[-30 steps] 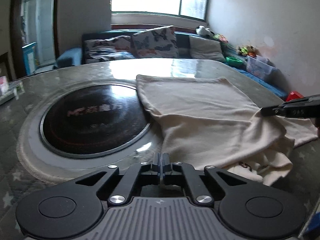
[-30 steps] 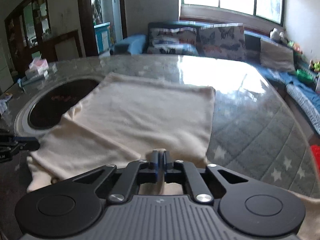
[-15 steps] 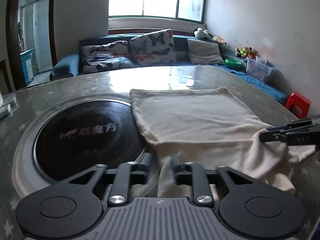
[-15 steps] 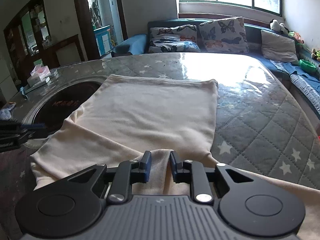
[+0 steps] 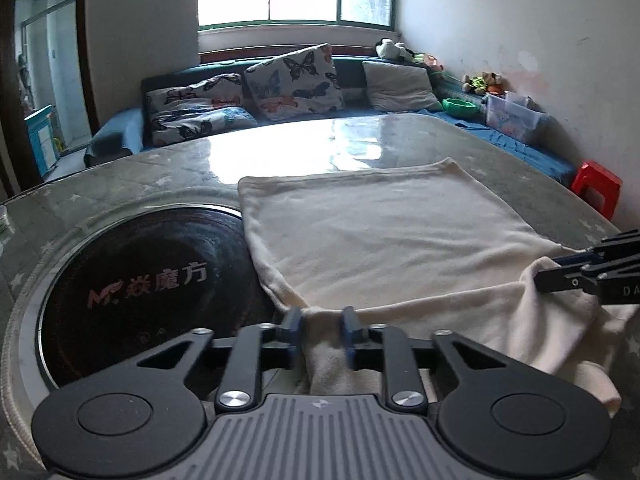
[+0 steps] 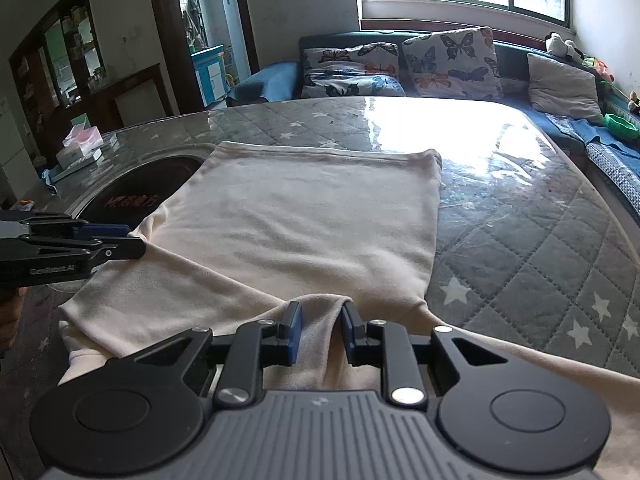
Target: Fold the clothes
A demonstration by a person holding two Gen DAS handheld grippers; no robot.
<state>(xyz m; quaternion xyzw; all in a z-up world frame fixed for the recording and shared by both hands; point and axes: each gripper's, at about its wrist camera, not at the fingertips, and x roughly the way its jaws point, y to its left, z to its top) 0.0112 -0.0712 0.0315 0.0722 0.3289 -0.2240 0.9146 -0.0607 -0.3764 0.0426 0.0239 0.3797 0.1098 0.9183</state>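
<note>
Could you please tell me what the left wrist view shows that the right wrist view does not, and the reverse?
Only the left wrist view shows the red stool and clear storage bin by the wall. Only the right wrist view shows the wooden cabinet and tissue box. Both show the cream garment on the table, the dark round cooktop, the butterfly cushions, and the open left gripper and right gripper astride raised folds.
</note>
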